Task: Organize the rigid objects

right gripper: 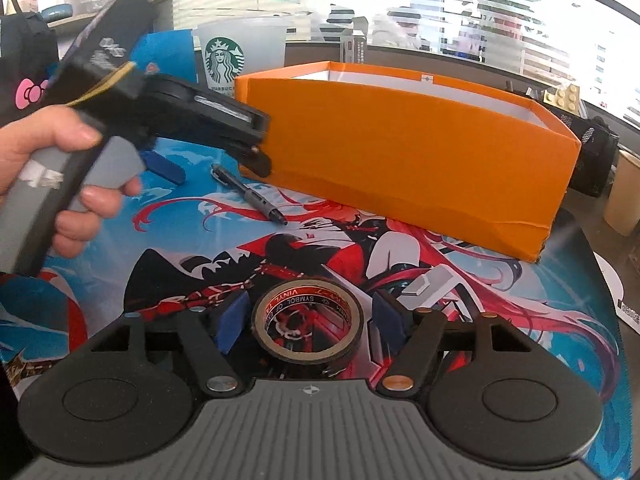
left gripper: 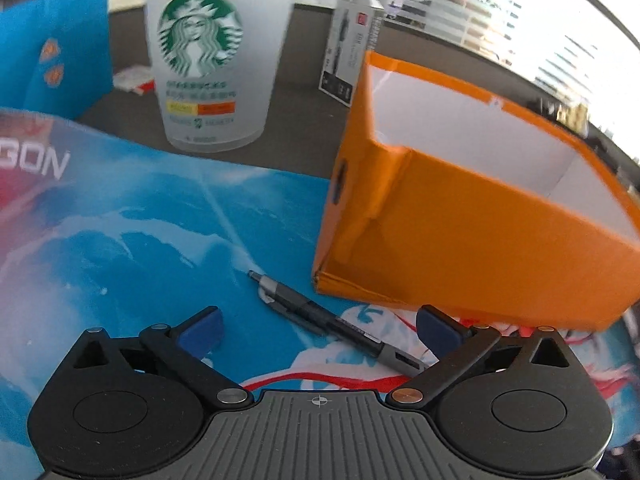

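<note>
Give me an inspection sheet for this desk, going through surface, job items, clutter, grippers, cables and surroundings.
Surface: printed desk mat over a dark tabletop.
Job's things: pen lying on the mat beside the orange box; tape roll flat on the mat.
Clutter: Starbucks cup, upright pen package, blue folder.
Grippers: left gripper open, straddling the pen; right gripper open around the tape roll, pads apart from it.
Cables: nothing seen.
Surroundings: window blinds behind the desk.
</note>
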Demonstrator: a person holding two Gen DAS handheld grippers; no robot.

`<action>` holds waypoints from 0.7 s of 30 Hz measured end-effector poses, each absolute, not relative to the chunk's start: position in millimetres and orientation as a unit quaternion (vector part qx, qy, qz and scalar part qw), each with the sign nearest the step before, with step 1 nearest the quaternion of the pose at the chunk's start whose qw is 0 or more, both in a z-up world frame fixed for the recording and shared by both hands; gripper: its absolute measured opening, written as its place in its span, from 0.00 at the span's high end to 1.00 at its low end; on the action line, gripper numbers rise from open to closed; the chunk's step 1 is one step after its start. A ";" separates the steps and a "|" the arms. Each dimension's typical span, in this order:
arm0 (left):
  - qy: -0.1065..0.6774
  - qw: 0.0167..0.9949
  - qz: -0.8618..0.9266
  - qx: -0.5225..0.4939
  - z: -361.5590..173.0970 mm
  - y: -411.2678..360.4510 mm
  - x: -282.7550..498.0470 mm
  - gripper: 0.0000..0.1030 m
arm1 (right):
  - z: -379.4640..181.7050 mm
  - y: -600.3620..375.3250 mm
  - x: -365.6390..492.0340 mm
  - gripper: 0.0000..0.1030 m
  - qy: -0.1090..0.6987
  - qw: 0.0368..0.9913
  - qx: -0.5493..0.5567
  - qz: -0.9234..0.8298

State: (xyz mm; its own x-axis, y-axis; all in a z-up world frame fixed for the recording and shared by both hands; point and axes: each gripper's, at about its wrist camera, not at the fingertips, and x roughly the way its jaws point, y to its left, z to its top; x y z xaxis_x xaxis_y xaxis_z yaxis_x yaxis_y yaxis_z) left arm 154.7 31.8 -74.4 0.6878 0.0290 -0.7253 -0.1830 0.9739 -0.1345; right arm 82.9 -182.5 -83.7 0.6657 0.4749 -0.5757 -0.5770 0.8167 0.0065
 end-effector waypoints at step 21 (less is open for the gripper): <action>0.342 0.932 -0.107 -0.046 -78.2 69.9 114.1 0.59 | -81.7 -178.4 81.1 0.47 0.293 0.911 -0.090 0.277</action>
